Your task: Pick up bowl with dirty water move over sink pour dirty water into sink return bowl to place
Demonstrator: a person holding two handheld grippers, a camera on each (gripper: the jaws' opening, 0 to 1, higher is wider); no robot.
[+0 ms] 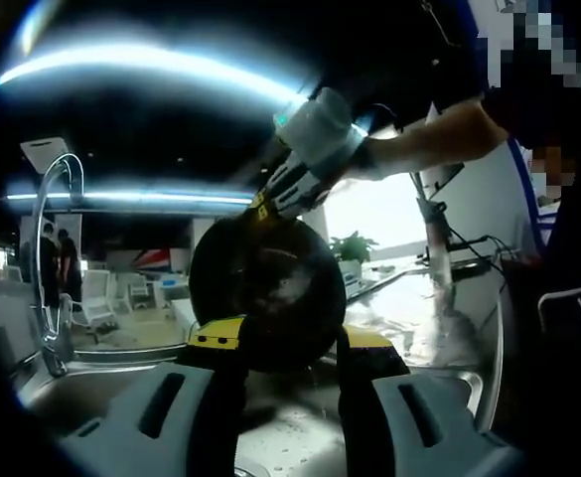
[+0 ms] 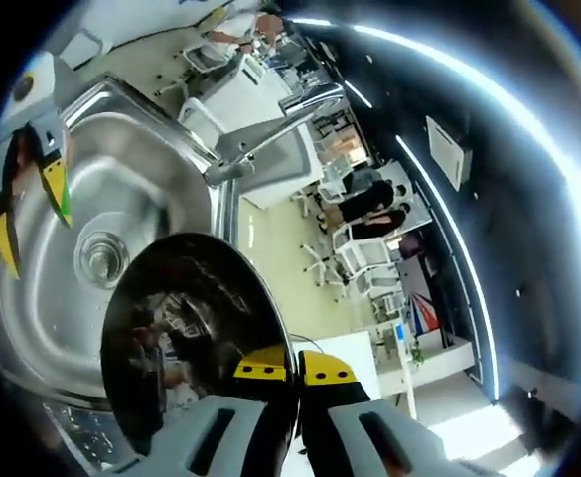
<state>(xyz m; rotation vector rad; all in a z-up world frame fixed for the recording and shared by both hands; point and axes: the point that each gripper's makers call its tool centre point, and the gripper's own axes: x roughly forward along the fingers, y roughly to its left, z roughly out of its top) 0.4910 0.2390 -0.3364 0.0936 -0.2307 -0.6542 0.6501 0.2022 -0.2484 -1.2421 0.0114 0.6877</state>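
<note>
A dark, shiny metal bowl point(image 1: 265, 293) point(image 2: 186, 338) hangs tipped on its edge over the steel sink point(image 2: 161, 164) point(image 1: 91, 388). My right gripper point(image 2: 295, 366) is shut on the bowl's rim, its yellow pads pinching the rim from both sides. In the left gripper view it reaches down from the upper right point(image 1: 262, 207) onto the bowl's top edge. My left gripper point(image 1: 290, 336) is open, its jaws spread to either side below the bowl. In the right gripper view the left gripper point(image 2: 30, 214) hangs over the sink's far side, apart from the bowl. I cannot tell whether water is running out.
The sink's drain point(image 2: 101, 253) lies under the bowl. A curved faucet point(image 1: 52, 238) point(image 2: 270, 124) stands at the basin's edge. The counter point(image 1: 409, 308) beside the sink is wet. Chairs and people point(image 2: 369, 204) are in the room behind.
</note>
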